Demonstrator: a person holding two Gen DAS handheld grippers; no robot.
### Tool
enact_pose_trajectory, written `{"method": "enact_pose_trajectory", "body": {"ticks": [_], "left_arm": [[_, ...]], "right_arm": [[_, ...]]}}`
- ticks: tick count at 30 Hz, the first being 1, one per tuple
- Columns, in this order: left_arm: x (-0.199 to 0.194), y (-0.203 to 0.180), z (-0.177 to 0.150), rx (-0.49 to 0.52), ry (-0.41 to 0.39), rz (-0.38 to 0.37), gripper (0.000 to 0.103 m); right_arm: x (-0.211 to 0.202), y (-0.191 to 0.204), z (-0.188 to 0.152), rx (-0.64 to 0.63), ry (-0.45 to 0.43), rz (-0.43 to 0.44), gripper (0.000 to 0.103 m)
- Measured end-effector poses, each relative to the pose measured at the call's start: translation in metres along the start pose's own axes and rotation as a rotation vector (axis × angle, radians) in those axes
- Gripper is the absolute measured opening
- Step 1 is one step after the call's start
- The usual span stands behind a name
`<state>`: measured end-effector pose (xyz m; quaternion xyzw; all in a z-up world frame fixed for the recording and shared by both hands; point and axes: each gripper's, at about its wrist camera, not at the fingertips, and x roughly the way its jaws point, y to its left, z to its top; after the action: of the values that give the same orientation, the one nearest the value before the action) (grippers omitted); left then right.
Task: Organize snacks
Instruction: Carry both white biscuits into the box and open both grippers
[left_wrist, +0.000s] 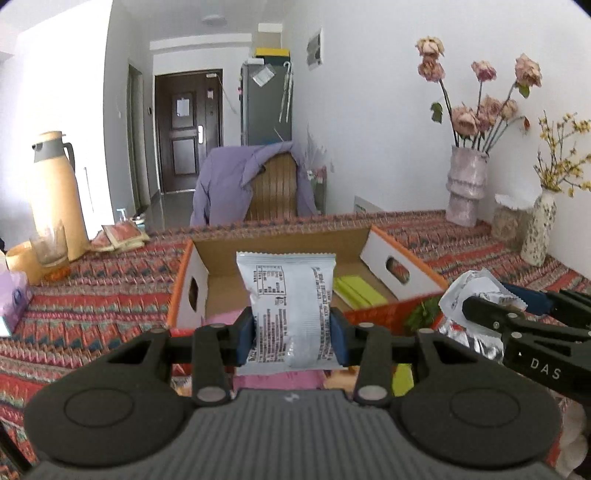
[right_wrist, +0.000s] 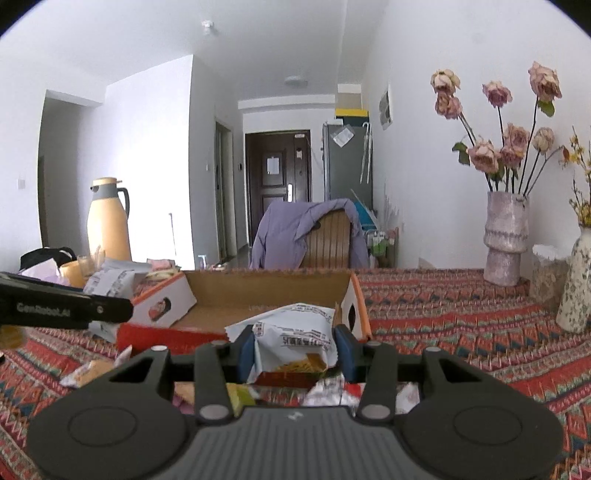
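Left gripper (left_wrist: 291, 334): blue-padded fingers (left_wrist: 244, 338) clenched on the sides of a pale grey snack packet (left_wrist: 290, 314), held upright with its printed back toward the camera, in front of the box and above the near wall.
Right gripper (right_wrist: 294, 352): blue-padded fingers (right_wrist: 246, 350) grasping a crumpled white snack bag (right_wrist: 291, 332) with red and yellow print low on its front; the bag hangs just before the box's near right corner.
Cardboard box (left_wrist: 280, 245): open-topped, orange outside, white end walls with oval handle holes, brown inside; it sits on the desk, straight ahead of both grippers.
Inside the box: yellow-green flat packets (left_wrist: 356, 291) lie on the floor toward the right end; a pink item shows at the near left corner, too hidden to name.
Loose snacks: a pink packet (left_wrist: 275, 380) and other small wrappers lie on the desk beside the box's near wall, under the grippers.
Desk (left_wrist: 92, 295): covered by a red patterned cloth with zigzag bands.
Left of desk: a beige thermos jug (left_wrist: 55, 192) stands behind a clear glass (left_wrist: 50, 245).
Right of desk: a pale ridged vase (left_wrist: 466, 184) of dried pink roses stands by the wall, with a speckled vase (left_wrist: 539, 229) of yellow sprigs near it.
Beyond the desk: a wooden chair (left_wrist: 273, 188) draped with a lilac garment.
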<state>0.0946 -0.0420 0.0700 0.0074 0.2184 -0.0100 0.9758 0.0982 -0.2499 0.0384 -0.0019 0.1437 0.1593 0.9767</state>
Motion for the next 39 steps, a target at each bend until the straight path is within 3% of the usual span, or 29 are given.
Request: {"method": "enact_pose_trajectory", "body": {"ticks": [10,18,28,39], "left_arm": [[0.029,0.009,0.046,0.008,-0.034,0.063,0.042],[0.072,0.016,0.061,-0.005,0.009,0.109,0.042],[0.135,0.028,0.04,-0.042,0.174,0.162,0.042],[0.153,0.034,0.021,-0.068,0.231,0.138,0.044]], "right_arm": [[0.038,0.004,0.044,-0.007,-0.039,-0.004,0.044],[0.098,0.003,0.064,0.014,0.052,-0.007,0.044],[0.164,0.02,0.036,-0.02,0.229,-0.042,0.044],[0.181,0.01,0.019,0.015,0.303,-0.052,0.048]]}}
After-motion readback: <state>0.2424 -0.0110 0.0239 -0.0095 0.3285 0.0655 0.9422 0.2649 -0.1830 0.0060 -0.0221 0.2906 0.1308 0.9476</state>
